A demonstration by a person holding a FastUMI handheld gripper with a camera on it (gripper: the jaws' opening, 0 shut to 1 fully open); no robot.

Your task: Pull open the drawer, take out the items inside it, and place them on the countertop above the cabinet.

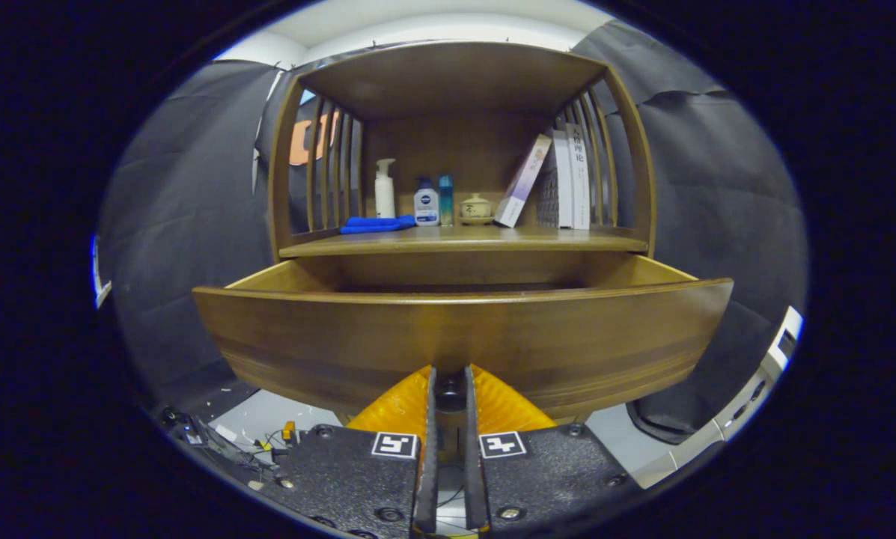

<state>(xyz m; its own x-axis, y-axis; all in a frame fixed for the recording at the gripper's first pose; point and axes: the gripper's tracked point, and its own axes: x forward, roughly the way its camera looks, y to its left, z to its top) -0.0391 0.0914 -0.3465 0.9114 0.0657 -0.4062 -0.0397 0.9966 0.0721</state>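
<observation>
Fingers (450,385) of mine sit nearly together, pinching what looks like a small knob (450,389) under the drawer front, though it is dark there. Beyond them the drawer (462,337) stands pulled out; its inside is hidden. Farther back, the countertop (462,239) carries bottles (426,203), a blue cloth (376,224) and books (567,180).

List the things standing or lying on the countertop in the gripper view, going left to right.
Blue cloth → white pump bottle → dark-capped lotion bottle → teal bottle → small lidded pot → leaning book → upright books. The gripper has its fingers nearly closed at the drawer front.
</observation>
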